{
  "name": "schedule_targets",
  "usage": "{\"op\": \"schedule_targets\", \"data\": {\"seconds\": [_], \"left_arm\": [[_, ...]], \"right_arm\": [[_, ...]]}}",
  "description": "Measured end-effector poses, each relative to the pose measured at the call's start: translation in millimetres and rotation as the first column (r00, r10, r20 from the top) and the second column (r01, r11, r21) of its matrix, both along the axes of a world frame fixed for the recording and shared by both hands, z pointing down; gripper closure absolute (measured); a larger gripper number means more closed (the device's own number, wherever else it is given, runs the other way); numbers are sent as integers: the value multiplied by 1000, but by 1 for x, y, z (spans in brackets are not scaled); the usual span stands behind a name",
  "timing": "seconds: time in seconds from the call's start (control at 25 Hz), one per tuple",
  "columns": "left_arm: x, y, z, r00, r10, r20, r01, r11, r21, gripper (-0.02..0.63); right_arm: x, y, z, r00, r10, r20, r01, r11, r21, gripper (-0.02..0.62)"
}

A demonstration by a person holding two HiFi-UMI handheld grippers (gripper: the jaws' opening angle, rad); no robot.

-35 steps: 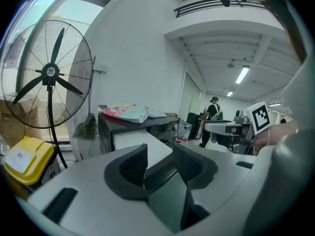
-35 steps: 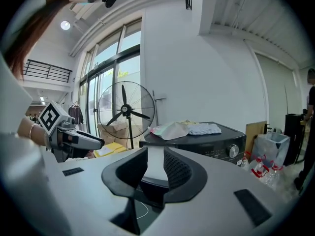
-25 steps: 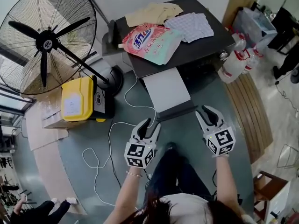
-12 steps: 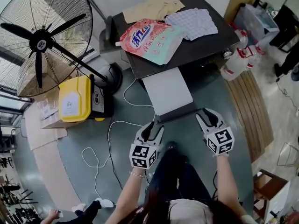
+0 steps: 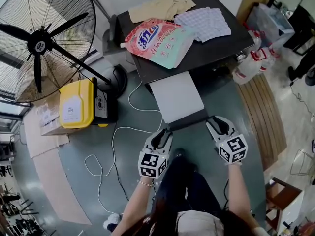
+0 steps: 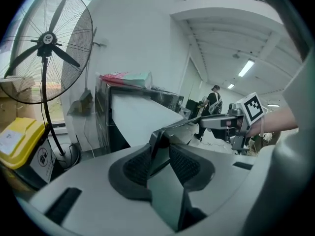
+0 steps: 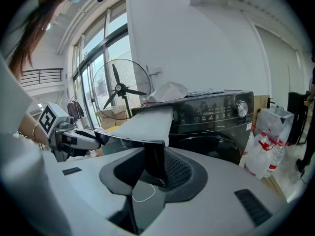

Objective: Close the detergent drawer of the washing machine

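The black washing machine (image 5: pixel 216 48) has its detergent drawer (image 5: pixel 174 95) pulled far out, white on top with a dark front panel (image 5: pixel 187 120). My left gripper (image 5: pixel 162 134) sits at the panel's left end. In the left gripper view the panel's corner (image 6: pixel 158 140) stands between the pads and the jaws are closing on it, both pads against it. My right gripper (image 5: pixel 218 122) is at the panel's right end. In the right gripper view the panel end (image 7: pixel 153 154) lies inside the jaws, which do not visibly press on it.
A detergent pouch (image 5: pixel 157 41) and folded cloths (image 5: pixel 204 23) lie on the machine. A big floor fan (image 5: pixel 39 43) and a yellow box (image 5: pixel 76 104) stand to the left, with a white cable (image 5: pixel 115 141) on the floor. Bottles (image 5: pixel 251 63) and a wooden board (image 5: pixel 263 117) are at the right.
Both grippers have sunk onto the two ends of the drawer's front panel. The left jaws have narrowed around the left corner.
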State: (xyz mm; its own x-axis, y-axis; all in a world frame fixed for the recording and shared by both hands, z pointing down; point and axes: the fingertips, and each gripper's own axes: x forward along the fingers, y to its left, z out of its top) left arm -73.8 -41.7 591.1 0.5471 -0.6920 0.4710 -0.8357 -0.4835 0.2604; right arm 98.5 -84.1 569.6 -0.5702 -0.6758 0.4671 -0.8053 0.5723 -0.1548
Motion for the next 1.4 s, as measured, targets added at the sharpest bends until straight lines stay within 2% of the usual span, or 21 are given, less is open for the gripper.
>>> {"op": "schedule_targets", "data": {"seconds": [0.36, 1.08, 1.4], "left_arm": [[0, 1, -4, 999, 3, 41, -4, 1000, 16, 494], [4, -4, -8, 999, 28, 22, -28, 1000, 13, 500], [-2, -14, -10, 999, 23, 26, -23, 1000, 2, 500]], "right_arm": [[0, 1, -4, 999, 39, -12, -39, 999, -13, 457], [4, -7, -10, 992, 123, -1, -123, 992, -13, 457], [-2, -17, -12, 992, 129, -8, -129, 992, -13, 457]]}}
